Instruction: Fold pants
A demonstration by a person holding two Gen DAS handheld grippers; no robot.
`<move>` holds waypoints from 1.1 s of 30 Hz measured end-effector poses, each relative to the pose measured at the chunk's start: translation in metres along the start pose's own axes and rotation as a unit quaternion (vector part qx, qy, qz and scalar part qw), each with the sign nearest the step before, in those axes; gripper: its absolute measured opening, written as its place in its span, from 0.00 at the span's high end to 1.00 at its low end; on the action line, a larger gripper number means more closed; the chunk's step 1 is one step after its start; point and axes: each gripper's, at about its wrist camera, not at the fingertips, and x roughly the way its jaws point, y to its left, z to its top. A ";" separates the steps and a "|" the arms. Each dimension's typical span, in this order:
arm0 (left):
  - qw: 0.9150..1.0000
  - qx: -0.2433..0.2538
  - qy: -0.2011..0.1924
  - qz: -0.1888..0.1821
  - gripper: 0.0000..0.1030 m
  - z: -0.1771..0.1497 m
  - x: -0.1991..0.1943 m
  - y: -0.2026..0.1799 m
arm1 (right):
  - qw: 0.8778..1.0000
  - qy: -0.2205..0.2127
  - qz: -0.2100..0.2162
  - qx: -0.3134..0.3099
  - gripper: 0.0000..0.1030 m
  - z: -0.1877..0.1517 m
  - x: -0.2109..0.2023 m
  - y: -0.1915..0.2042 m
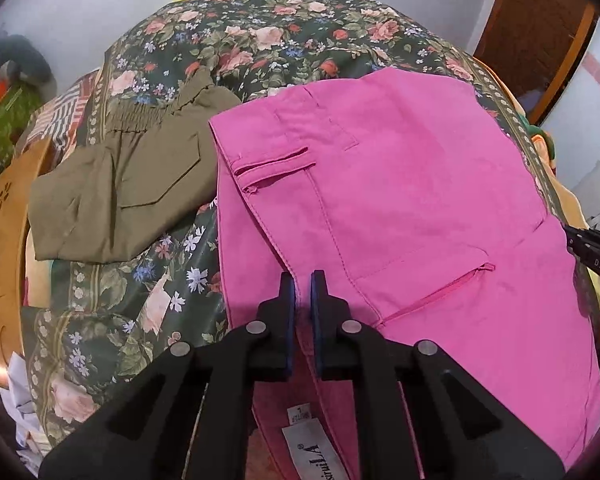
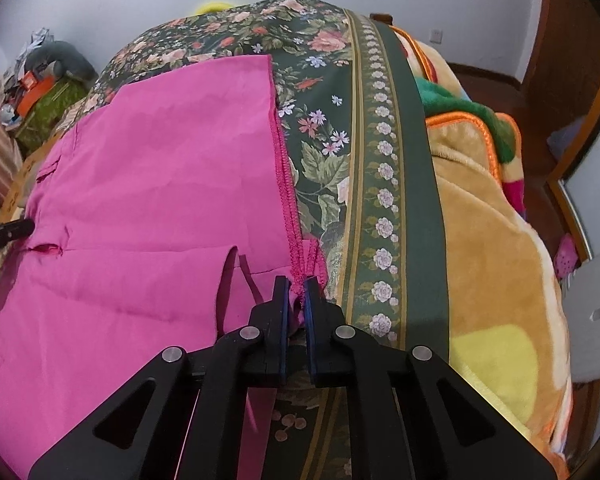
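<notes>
Tools both clamped on the pink pants (image 1: 400,200): left tool (image 1: 303,280) pinches the waistband edge near the white label (image 1: 306,454), right tool (image 2: 296,286) pinches the stitched hem corner. Pants lie spread flat on the bed (image 1: 140,280) with a floral cover. Just left of them, folded olive pants (image 1: 116,188). Orange blanket (image 2: 492,220) along the bed's right side.
</notes>
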 end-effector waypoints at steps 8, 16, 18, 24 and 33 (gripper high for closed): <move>0.999 0.001 -0.045 0.030 0.85 0.004 -0.042 0.021 | 1.000 -0.012 -0.026 -0.010 0.91 0.011 -0.029 0.004; 0.992 -0.047 -0.106 0.042 0.38 0.034 -0.063 0.057 | 0.997 -0.079 -0.025 -0.010 0.56 0.051 -0.061 0.009; 0.993 -0.049 -0.103 0.039 0.38 0.044 -0.057 0.060 | 0.995 -0.097 -0.028 -0.014 0.44 0.065 -0.061 0.014; 0.995 -0.050 -0.081 0.024 0.38 0.071 -0.021 0.060 | 0.995 -0.100 -0.019 -0.022 0.37 0.104 -0.033 0.018; 0.999 -0.030 -0.044 0.001 0.38 0.087 0.028 0.060 | 0.996 -0.077 -0.001 -0.041 0.37 0.142 0.029 0.020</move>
